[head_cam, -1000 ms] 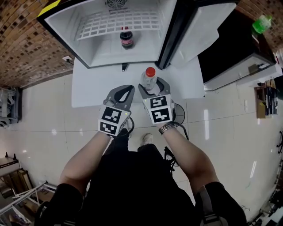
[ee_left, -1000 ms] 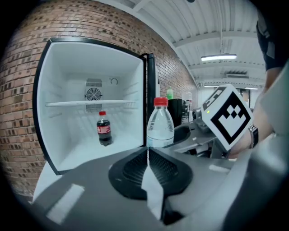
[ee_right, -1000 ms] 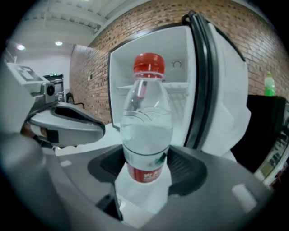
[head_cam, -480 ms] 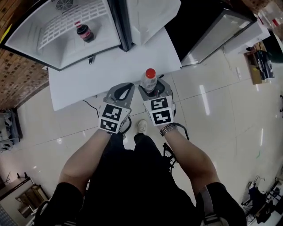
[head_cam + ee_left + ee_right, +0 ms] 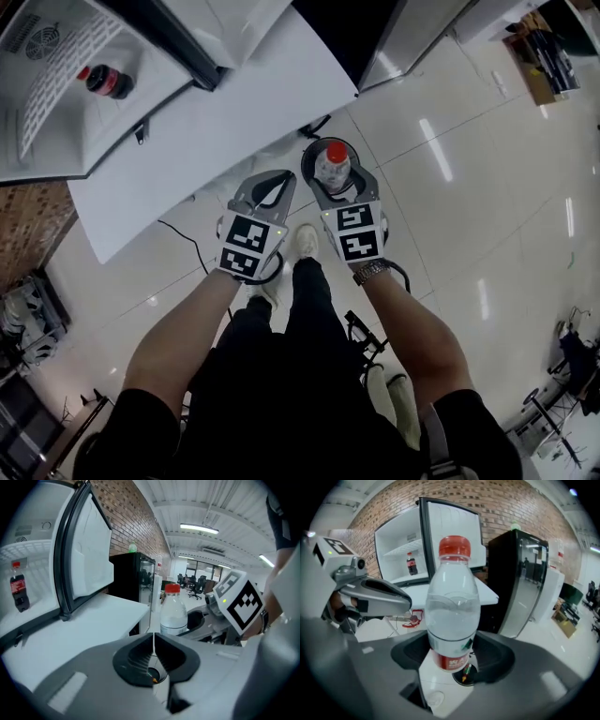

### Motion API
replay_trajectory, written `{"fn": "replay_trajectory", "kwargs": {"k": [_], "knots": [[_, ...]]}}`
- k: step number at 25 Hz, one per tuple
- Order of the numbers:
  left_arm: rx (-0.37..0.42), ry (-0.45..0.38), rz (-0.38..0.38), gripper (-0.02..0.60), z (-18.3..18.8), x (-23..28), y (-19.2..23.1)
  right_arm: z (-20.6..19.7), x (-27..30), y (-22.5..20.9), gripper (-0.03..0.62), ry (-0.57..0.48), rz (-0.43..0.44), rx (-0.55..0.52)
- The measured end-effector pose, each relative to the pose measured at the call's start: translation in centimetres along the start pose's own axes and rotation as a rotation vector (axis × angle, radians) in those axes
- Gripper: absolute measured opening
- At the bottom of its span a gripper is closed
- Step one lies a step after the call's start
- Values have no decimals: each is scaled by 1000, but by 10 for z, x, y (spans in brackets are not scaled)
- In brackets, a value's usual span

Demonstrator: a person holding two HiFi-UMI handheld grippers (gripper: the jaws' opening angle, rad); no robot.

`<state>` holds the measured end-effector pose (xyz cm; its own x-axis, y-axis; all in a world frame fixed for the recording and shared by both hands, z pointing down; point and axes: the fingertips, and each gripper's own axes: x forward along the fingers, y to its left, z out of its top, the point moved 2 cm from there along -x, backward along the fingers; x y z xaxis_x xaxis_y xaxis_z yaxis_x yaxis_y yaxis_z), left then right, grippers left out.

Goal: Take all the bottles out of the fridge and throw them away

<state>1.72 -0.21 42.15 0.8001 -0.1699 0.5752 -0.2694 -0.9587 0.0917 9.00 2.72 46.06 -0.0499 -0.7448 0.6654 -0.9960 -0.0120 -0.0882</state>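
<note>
**Clear plastic bottle pinched in the right gripper, cola bottle standing in the fridge**

Clear and upright, the water bottle (image 5: 452, 606) is showing a red cap and a red label band low on its body. The right gripper (image 5: 330, 150) is holding it over the tiled floor (image 5: 441, 216), its fingers (image 5: 497, 656) pinching it at that band. Just beside it, the left gripper (image 5: 277, 180) is keeping its fingers (image 5: 136, 656) pressed together on nothing. Farther off, a white worktop (image 5: 216, 122) is carrying the open white fridge (image 5: 56, 141). Inside, a dark cola bottle (image 5: 105, 82) with a red cap is standing upright, alone, below the wire shelf (image 5: 56, 70).
</note>
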Motion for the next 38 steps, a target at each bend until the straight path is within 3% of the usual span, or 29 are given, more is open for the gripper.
{"fn": "replay_trajectory", "kwargs": {"k": [7, 19, 32, 38], "knots": [[17, 80, -94, 12, -44, 57, -13, -82, 47, -43, 287, 118, -46, 85], [2, 199, -130, 12, -115, 136, -5, -213, 165, -90, 287, 349, -14, 164], [-64, 272, -111, 12, -167, 178, 12, -282, 246, -104, 299, 550, -11, 207], [-85, 284, -91, 12, -176, 175, 21, -275, 258, -113, 299, 509, -31, 196]]}}
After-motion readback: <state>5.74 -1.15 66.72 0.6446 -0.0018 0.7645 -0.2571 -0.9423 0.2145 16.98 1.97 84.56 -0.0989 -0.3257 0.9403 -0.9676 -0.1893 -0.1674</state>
